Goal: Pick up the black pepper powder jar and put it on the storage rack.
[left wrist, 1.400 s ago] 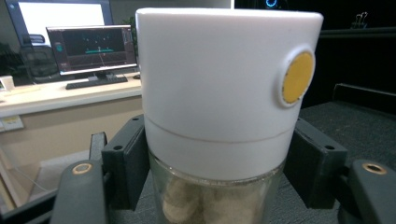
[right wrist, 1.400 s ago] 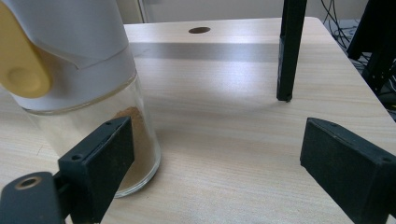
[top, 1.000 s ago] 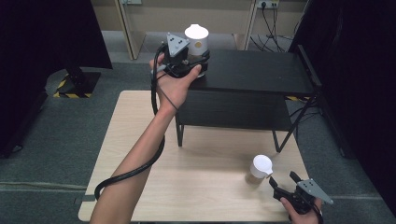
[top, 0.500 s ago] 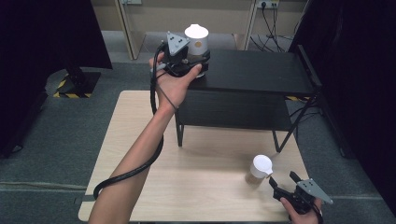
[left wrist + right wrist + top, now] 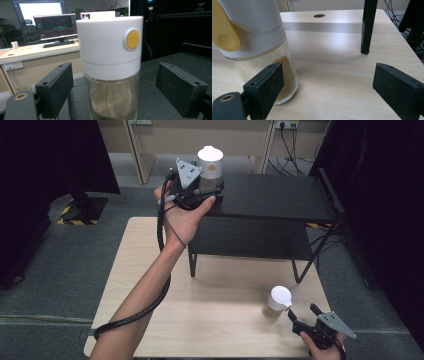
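Observation:
A glass jar with a white lid (image 5: 210, 163) and brown powder inside stands on top of the black shelf (image 5: 280, 200). My left gripper (image 5: 209, 191) is level with it. In the left gripper view the jar (image 5: 111, 62) stands between the jaws, which have just been opening; both pads (image 5: 56, 90) are clear of the glass. A second jar like it (image 5: 278, 301) stands on the wooden table (image 5: 150, 270) at the front right. My right gripper (image 5: 302, 311) is open just behind that jar. In the right gripper view that jar (image 5: 259, 50) sits beside the left pad (image 5: 265, 87), outside the gap.
The black shelf stands on thin legs (image 5: 366, 27) over the back of the table, with a lower tier (image 5: 250, 237). The left gripper's cable (image 5: 160, 290) trails along the forearm. A round hole (image 5: 319, 15) marks the tabletop. A desk with monitors (image 5: 56, 26) lies beyond the shelf.
The left hand has drawn back slightly from the jar on the shelf, and the jar stays standing there. The right hand and its jar have not moved.

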Motion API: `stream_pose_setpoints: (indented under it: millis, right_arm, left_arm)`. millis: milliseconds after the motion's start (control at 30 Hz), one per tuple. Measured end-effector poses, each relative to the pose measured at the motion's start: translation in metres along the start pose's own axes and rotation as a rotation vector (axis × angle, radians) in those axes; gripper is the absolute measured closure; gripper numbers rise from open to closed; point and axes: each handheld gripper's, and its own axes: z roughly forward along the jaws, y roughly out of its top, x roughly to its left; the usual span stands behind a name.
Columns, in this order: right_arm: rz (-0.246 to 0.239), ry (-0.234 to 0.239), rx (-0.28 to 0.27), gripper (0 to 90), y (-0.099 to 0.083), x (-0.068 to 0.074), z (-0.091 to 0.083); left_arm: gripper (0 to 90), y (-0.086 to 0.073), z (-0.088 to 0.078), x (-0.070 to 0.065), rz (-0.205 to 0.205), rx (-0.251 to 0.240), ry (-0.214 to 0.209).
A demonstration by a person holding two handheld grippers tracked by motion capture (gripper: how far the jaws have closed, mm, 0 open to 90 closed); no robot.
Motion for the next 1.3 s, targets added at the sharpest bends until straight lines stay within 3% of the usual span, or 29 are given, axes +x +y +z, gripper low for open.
stream_pose_setpoints:
  millis: [200,533,733,1300]
  right_arm:
    - [-0.009,-0.001,-0.002,10.4,0.0,0.0,0.0]
    - [-0.005,0.0,-0.002,10.3,0.0,0.0,0.0]
    - [0.001,0.0,-0.006,10.3,-0.001,0.0,0.0]
    - [-0.004,-0.004,-0.003,10.3,-0.001,0.001,0.0]
  left_arm:
    - [14.5,-0.014,-0.019,0.0,-0.005,-0.026,-0.041]
    - [14.6,-0.029,-0.032,0.0,-0.013,-0.032,-0.076]
    - [14.7,-0.039,-0.042,0.002,0.003,-0.036,-0.095]
    - [14.6,-0.078,-0.06,0.004,0.003,-0.032,-0.146]
